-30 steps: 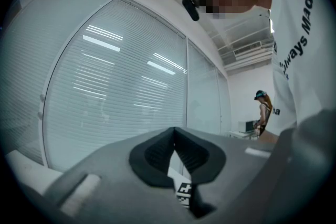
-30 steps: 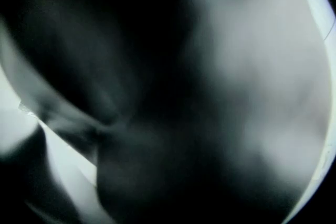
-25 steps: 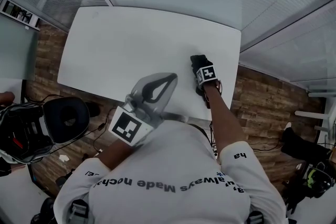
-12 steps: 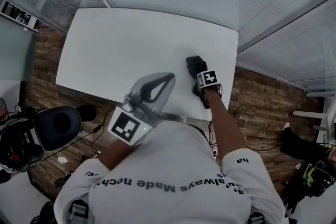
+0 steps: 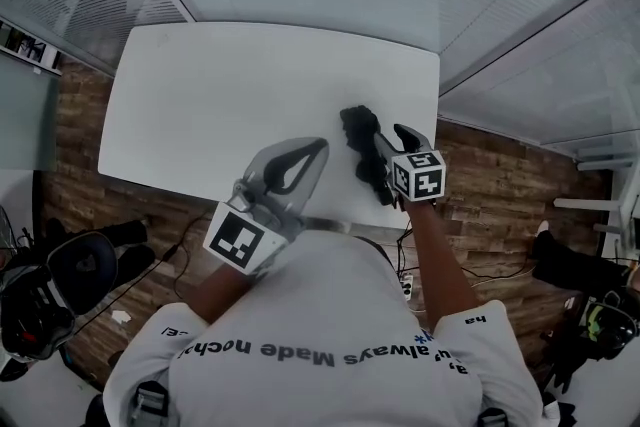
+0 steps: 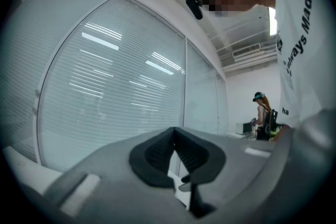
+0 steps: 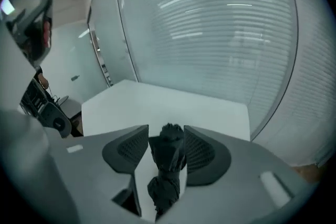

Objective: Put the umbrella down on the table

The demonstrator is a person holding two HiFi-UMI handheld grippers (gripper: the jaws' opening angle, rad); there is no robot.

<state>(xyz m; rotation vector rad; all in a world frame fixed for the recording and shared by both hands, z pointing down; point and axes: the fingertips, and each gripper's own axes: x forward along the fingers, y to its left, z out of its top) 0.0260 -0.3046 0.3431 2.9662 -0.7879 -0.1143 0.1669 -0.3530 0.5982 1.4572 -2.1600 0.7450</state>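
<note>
Two grippers show, and only one has the task's thing near it. The right gripper point(image 7: 166, 131) hangs tilted downward above the right edge of the white tabletop point(image 5: 220, 95), close to the near right corner. Its jaws are apart and closing, and the pads pinch nothing. In the right gripper view the folded black umbrella point(image 5: 358, 143) shows through the gap between the jaws. It lies flat on the tabletop underneath rather than sitting in a grip. In the head view the umbrella lies lengthwise along the right edge. One end is near the near edge and the other points toward the far edge, with bare white surface on its left. A strap cinches its dark fabric partway along. The left gripper point(image 6: 174, 129) is held about level over the near edge of the tabletop, roughly midway along it and apart from the umbrella. Its jaws are pressed together at the tips with nothing between them. The left gripper view looks past those tips at a glass wall with blinds point(image 6: 115, 86). A second person point(image 6: 261, 118) stands far off at the right of that view. Wooden floor point(image 5: 80, 125) shows around the table.
</note>
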